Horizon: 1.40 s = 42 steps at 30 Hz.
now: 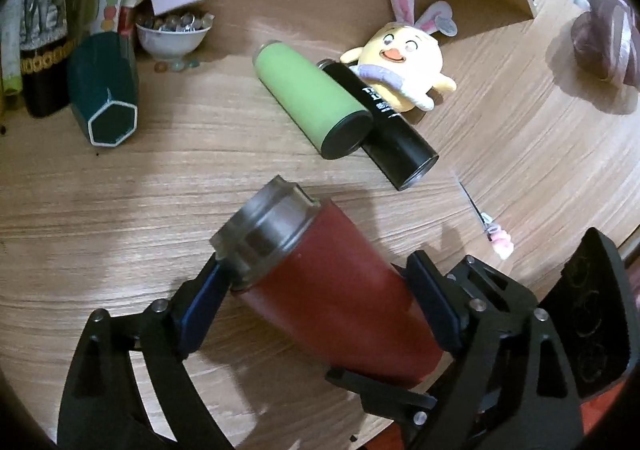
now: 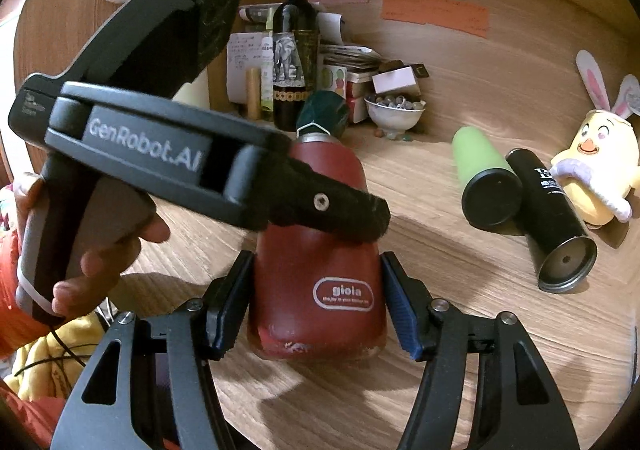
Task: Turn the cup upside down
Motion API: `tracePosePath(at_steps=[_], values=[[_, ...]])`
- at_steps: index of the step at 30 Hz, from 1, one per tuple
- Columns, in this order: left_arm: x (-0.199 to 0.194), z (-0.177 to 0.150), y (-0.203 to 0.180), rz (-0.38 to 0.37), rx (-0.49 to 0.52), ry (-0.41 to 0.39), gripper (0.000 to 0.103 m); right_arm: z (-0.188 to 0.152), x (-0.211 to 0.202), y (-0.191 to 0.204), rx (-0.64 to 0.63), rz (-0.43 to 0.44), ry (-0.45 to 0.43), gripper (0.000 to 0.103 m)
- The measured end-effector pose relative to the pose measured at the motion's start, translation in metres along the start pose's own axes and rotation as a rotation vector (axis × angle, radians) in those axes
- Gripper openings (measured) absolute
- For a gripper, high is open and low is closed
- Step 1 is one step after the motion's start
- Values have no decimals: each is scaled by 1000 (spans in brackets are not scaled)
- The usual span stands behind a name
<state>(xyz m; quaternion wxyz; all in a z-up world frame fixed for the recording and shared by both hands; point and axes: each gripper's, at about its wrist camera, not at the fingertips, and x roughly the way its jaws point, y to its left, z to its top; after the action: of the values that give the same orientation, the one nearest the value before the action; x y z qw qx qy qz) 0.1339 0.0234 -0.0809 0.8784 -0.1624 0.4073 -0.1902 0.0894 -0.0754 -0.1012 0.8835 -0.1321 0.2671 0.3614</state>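
- Far left of the left wrist view: a dark green hexagonal container lies on its side on the wooden table, beside a white bowl of glass beads. Neither is involved.
- Centre: the red cup is off the table and tilted, steel rim pointing up and away, base toward the camera.
- Left gripper: blue pads bear on either side of the cup body; fingers clamped on it.
- Right gripper: in its own view the fingers flank the lower cup just beside its walls. Contact cannot be confirmed from this angle; they appear slightly apart.
- Right of centre: a green tumbler and a black tumbler lie touching, a yellow plush toy behind them.
- Assessment: the flip appears mid-rotation, cup carried by the left gripper.
- Next move, as judged: continue turning until the rim faces down, lower it onto bare table short of the tumblers, then release.
- Risk: the tapered painted wall may slip in the pads.
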Motion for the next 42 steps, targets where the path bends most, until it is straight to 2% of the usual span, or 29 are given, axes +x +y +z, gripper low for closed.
tracePosePath(at_steps=[4,6,12,16,20,23,26,27,29,32,35,39,42], values=[[2,0,1,4,-2,1,94,0,1,-1,5,3,-1,59],[3,0,1,28,5,1,95,-1,1,0,4,5,6,59],[2,-1,7,20,-15,5,96,0,3,4,-3,9,6,59],[0,-2,7,68,-3,-3,100,-2,3,7,-6,20,11,59],[-2,-3,6,80,10,-3,100,-3,2,7,-14,35,5,59],[-10,-3,4,124,24,-36,100,-3,2,7,-6,38,10,59],[-26,-4,-1,134,43,-81,100,-4,1,3,18,48,11,59],[-32,-5,-3,131,51,-96,97,-5,1,3,23,47,8,59],[-41,-6,-11,128,74,-112,77,-7,-1,3,31,44,2,59],[-45,-9,-22,140,106,-118,61,-9,-4,3,48,43,-5,59],[-40,-11,-29,146,133,-99,33,-11,-6,2,65,42,-7,59],[-35,-14,-32,159,143,-91,22,-10,-8,2,63,25,-5,59],[-36,-14,-30,145,131,-89,20,-8,-13,2,51,13,-16,59]])
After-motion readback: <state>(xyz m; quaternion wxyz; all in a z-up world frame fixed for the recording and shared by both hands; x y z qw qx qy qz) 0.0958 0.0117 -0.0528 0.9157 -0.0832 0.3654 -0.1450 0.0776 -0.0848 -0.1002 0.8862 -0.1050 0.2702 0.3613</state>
